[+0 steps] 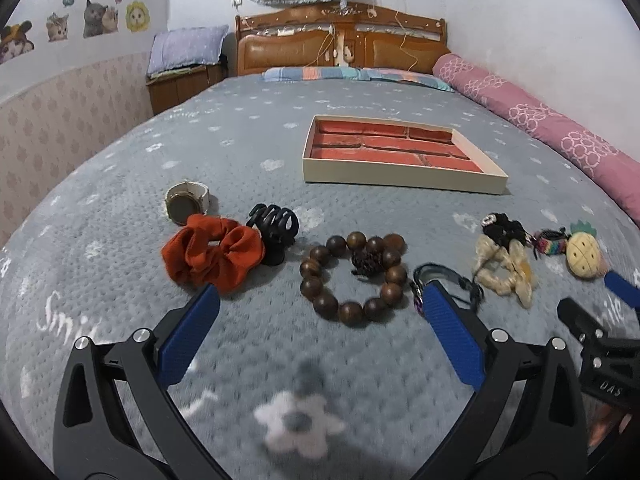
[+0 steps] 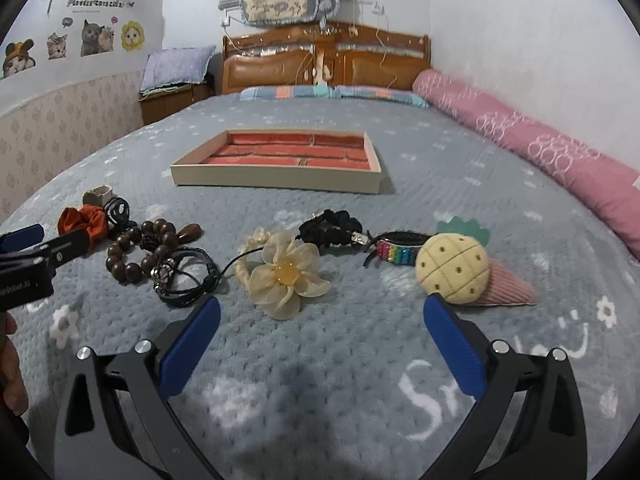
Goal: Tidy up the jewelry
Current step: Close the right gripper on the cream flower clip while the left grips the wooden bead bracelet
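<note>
Both sets of tongs hang over a grey bedspread (image 1: 248, 148) with their blue pads spread wide apart and nothing between them. The left gripper (image 1: 320, 308) faces a wooden bead bracelet (image 1: 354, 276), which lies just beyond the gap between its fingertips, slightly toward the right pad; that pad's tip overlaps a black cord bracelet (image 1: 448, 276) in the view, though contact cannot be judged. Just beyond the left pad sits an orange scrunchie (image 1: 212, 258), with a black claw clip (image 1: 276, 224) touching it on the right and a beige watch (image 1: 186, 202) just behind it. The right gripper (image 2: 322, 312) points at a cream flower hair tie (image 2: 286, 272), which lies just ahead of the gap, nearer the left pad. A pineapple plush clip (image 2: 460, 268) rests just beyond the right pad's tip. Behind the flower lie a black scrunchie (image 2: 332, 226) and a rainbow beaded bracelet (image 2: 398, 254), side by side. Farther up the bed, well apart from all the pieces, sits a shallow cream tray (image 2: 276, 178) with red-lined compartments, all of them bare. The right gripper's tip (image 1: 622, 290) shows at the edge of the left view, near the pineapple.
</note>
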`<action>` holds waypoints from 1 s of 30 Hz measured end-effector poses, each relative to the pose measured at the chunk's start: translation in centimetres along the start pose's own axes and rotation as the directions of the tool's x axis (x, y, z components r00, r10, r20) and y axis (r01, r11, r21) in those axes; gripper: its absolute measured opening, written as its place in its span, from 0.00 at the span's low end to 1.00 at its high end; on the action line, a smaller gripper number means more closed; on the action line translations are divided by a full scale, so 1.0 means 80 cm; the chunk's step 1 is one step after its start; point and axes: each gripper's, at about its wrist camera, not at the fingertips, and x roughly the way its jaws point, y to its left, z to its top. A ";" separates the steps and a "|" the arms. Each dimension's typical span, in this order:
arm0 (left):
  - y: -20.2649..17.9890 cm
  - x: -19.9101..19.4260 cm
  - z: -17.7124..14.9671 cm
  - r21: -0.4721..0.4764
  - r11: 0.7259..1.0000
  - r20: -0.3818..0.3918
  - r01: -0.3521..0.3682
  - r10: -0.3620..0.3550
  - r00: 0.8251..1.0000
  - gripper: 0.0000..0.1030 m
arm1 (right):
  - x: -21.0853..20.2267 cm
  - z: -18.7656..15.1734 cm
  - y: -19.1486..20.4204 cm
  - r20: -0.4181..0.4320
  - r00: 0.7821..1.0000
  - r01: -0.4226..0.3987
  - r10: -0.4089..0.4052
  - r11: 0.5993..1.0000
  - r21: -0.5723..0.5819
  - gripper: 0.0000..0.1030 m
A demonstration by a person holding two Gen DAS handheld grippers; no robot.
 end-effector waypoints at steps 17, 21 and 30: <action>0.000 0.077 0.013 0.009 0.999 -0.116 0.035 -0.034 0.993 0.95 | 0.071 0.035 0.015 -0.080 0.996 0.022 -0.026 0.999 -0.043 0.96; 0.003 0.089 0.012 -0.006 0.999 -0.141 0.034 -0.035 0.989 0.95 | 0.085 0.035 0.015 -0.124 0.992 0.023 -0.028 0.999 -0.043 0.96; 0.004 0.109 0.008 -0.020 0.999 -0.189 0.045 -0.048 0.981 0.91 | 0.110 0.033 0.007 -0.197 0.980 0.005 -0.007 1.000 -0.009 0.89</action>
